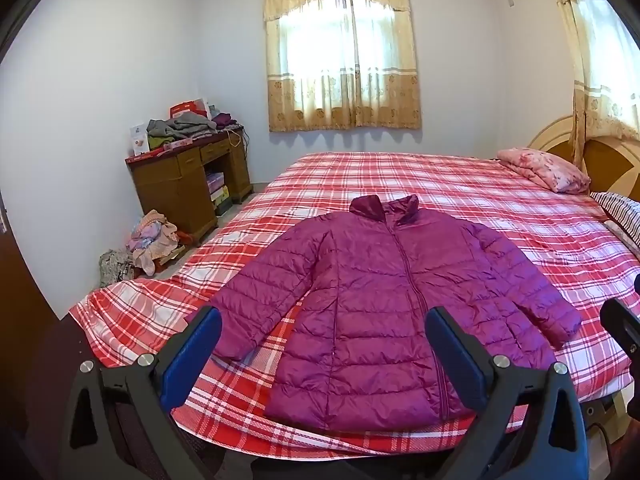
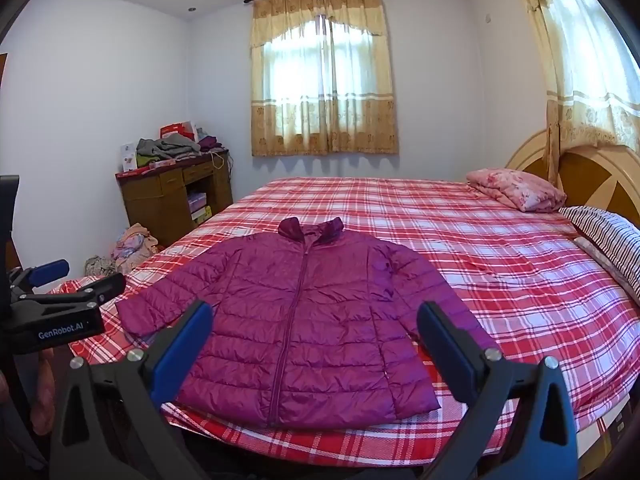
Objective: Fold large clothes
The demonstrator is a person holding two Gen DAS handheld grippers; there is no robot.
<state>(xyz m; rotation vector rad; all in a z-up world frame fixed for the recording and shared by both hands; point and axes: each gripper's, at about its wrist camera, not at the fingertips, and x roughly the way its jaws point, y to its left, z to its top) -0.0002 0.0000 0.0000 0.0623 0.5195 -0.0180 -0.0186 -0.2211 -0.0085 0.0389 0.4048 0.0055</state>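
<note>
Bed [image 1: 460,200]: purple jacket [image 1: 380,292] flat, beyond both wide-open tongs [image 1: 324,320], untouched.

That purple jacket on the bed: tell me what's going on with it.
A person holds a gripper in each hand, about to fold the jacket. It lies flat and zipped up on the plaid bedspread, collar away from the cameras, both sleeves spread out to the sides. The left gripper and the right gripper hover at the near edge of the bed, jaws wide open, touching nothing. No fold has been made yet.
</note>
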